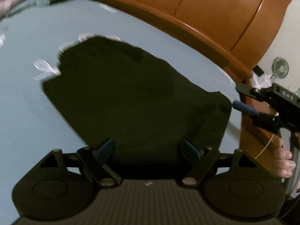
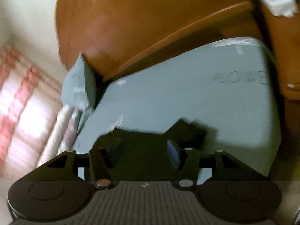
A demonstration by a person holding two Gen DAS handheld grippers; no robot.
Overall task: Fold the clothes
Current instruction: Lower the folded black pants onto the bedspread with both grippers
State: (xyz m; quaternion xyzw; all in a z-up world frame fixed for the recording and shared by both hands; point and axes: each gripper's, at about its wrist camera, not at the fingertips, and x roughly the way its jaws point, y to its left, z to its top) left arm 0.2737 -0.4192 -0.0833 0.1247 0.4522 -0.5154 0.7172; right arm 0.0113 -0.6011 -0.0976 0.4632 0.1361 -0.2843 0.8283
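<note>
Both fingers of the left tool (image 1: 150,150) stand spread, with nothing between them, just over the near edge of the dark garment (image 1: 135,97). This garment lies on the bed (image 1: 28,112), on the pale blue sheet, and it looks rather flat and compact, with one corner near the right tool (image 1: 243,99). The right tool is also spread wide and holds nothing; in its own view (image 2: 144,151) the garment (image 2: 150,142) is just under its fingers. How far the folding has come I can only judge partly: the cloth shows a tidy, almost square outline on the near side, but the far side is uneven, so it may be half folded or may be only laid out. No container shows in either view. A wooden headboard (image 1: 206,9) stands behind the bed.
</note>
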